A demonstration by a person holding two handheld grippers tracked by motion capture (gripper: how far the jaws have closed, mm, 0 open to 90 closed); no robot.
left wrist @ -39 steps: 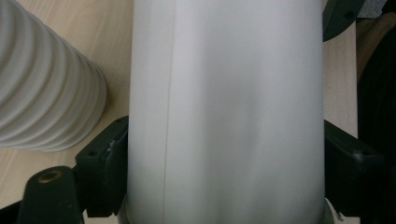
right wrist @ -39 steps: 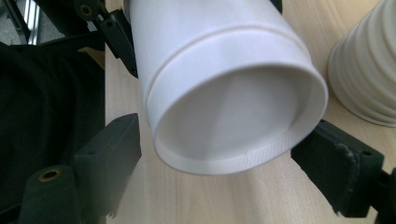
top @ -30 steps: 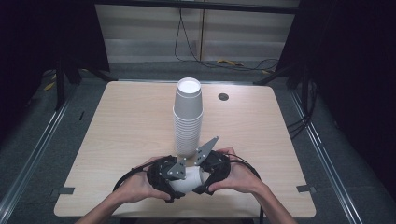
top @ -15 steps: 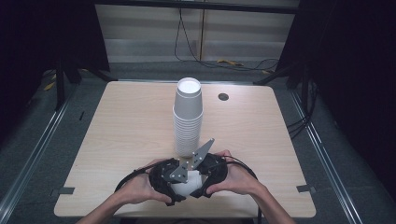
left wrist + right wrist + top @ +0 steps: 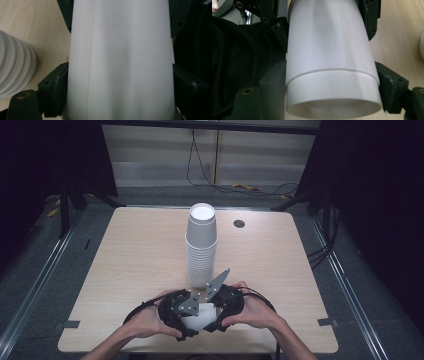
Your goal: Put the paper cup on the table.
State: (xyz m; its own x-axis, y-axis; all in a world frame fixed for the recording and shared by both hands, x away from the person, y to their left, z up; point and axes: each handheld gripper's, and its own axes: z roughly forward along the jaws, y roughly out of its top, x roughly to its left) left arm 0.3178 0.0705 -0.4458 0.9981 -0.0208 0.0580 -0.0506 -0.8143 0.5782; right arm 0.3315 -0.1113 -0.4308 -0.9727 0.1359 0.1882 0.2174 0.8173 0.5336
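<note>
Tabletop (image 5: 125, 265): white cup (image 5: 199, 316) lying sideways

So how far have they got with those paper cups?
Done: a tall stack of cups stands mid-table. In hand: both hand-held grippers, left and right, flank nested white cups near the table's front edge; the right gripper view shows one cup partly slid out of another. The left jaws have just been opening around them. Left: probably finishing the separation. Which way cups are going, I cannot tell.
</note>
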